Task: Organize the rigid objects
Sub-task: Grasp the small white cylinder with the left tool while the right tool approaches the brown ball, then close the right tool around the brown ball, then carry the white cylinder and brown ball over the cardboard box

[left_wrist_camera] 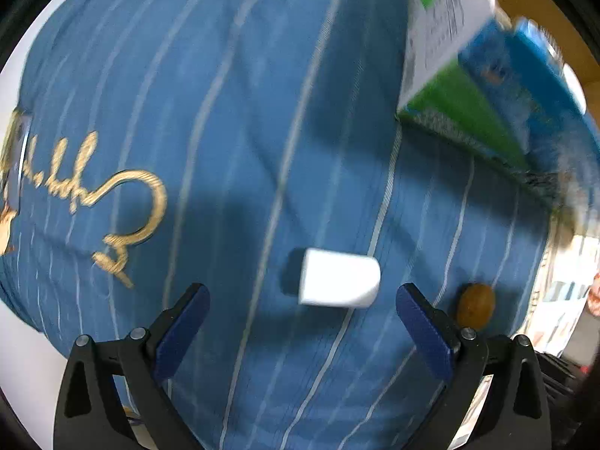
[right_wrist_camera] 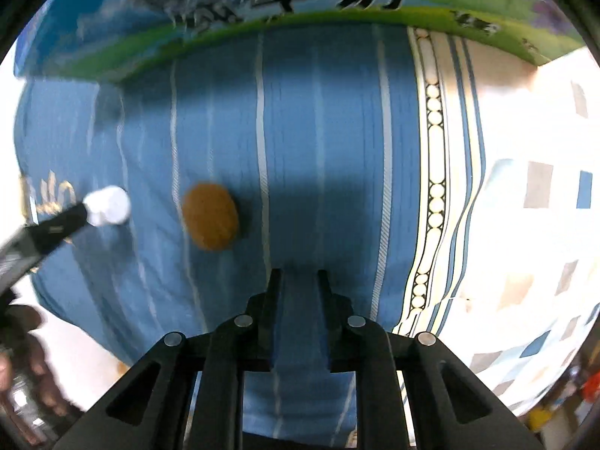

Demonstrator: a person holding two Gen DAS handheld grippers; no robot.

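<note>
A small white cylinder point(left_wrist_camera: 339, 277) lies on its side on a blue striped cloth point(left_wrist_camera: 232, 112). My left gripper point(left_wrist_camera: 302, 296) is open, its blue-padded fingers on either side of the cylinder and a little short of it. A brown oval object point(left_wrist_camera: 475, 306) lies on the cloth just right of the left gripper. In the right wrist view the brown oval point(right_wrist_camera: 210, 216) lies left of and beyond my right gripper point(right_wrist_camera: 299, 275), which is nearly shut with a narrow gap and holds nothing. The white cylinder point(right_wrist_camera: 108, 205) shows at far left beside the left gripper's finger.
A blue and green milk carton box point(left_wrist_camera: 487, 75) stands on the cloth at the back right; it spans the top of the right wrist view point(right_wrist_camera: 292, 3). Gold embroidered script point(left_wrist_camera: 112, 206) marks the cloth at left. A patterned bedsheet point(right_wrist_camera: 525, 225) lies to the right.
</note>
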